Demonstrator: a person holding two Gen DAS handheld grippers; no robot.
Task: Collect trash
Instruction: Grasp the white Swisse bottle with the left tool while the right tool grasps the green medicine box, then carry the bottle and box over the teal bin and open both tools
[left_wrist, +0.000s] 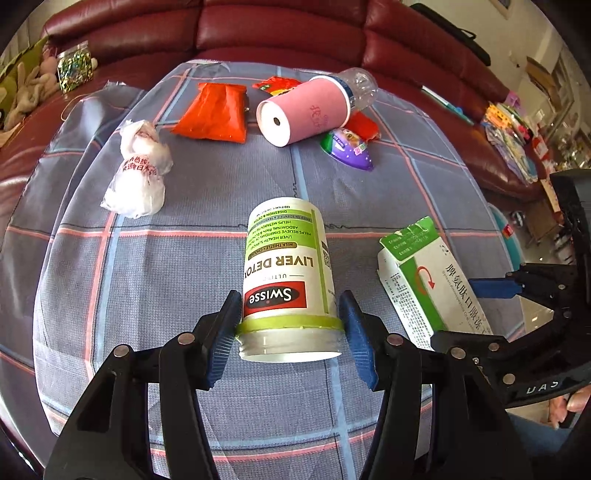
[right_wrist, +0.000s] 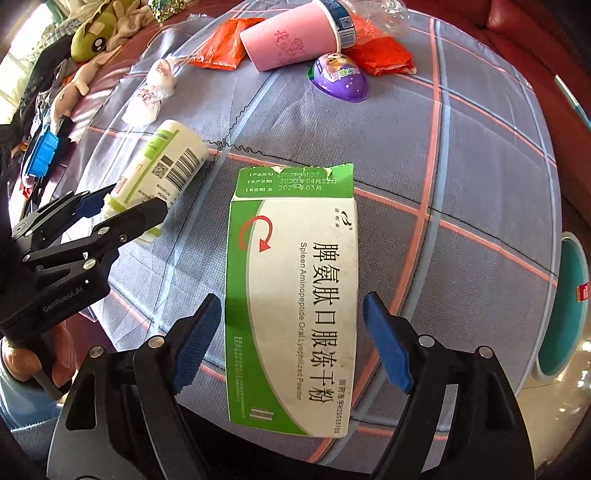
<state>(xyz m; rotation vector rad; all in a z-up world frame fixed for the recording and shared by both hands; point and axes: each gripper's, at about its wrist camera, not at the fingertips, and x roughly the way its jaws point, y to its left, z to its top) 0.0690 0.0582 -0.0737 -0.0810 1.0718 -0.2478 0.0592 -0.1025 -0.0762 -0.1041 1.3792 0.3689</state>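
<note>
A white and green Swisse pill bottle lies on the checked cloth with its open neck toward me. My left gripper is closed around its neck, both blue pads touching it. A green and white medicine box lies flat between the fingers of my right gripper, which is open with gaps on both sides. The box also shows in the left wrist view, and the bottle in the right wrist view. Further back lie a pink paper cup, a clear plastic bottle, an orange bag, a knotted white bag and a purple wrapper.
The checked cloth covers a round table. A dark red leather sofa curves behind it, with soft toys at its left end and clutter at its right. A teal round bin stands beyond the table's right edge.
</note>
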